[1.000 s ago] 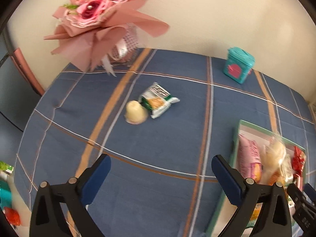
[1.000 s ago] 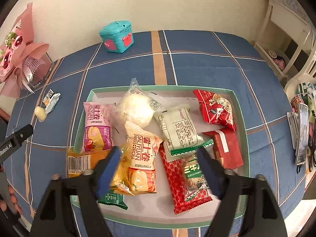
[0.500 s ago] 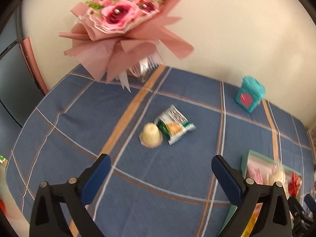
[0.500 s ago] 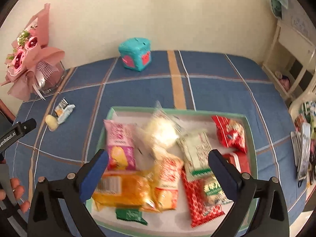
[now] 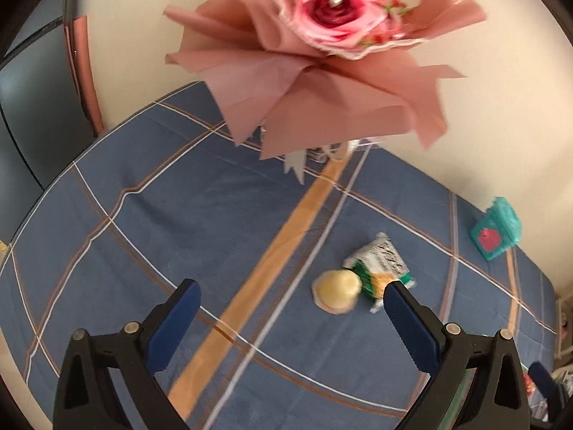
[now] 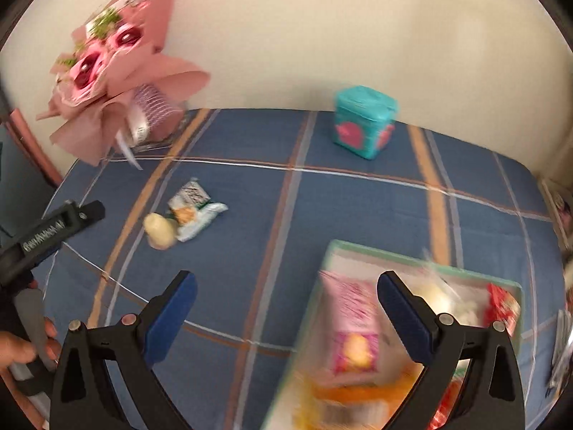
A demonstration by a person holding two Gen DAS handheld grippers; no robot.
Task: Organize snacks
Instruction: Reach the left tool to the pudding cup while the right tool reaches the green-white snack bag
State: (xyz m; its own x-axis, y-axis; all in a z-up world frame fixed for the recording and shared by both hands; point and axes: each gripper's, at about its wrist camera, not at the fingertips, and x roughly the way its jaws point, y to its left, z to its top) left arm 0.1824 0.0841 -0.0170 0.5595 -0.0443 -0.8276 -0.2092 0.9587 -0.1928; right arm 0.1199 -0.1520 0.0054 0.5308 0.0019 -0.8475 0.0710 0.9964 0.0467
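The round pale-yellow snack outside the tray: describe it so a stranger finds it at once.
On the blue plaid tablecloth, look below the pink bouquet. Two loose snacks lie together; the pale-yellow snack is the smooth dome touching the green-and-white packet.

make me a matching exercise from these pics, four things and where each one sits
Things:
1. bouquet
2. teal box
3. round yellow snack
4. pink packet

Places:
a. in the green tray
b. touching the green and white packet
c. far left corner by the wall
d. alone by the wall, beyond the tray

Pairs: 1-c, 2-d, 3-b, 4-a
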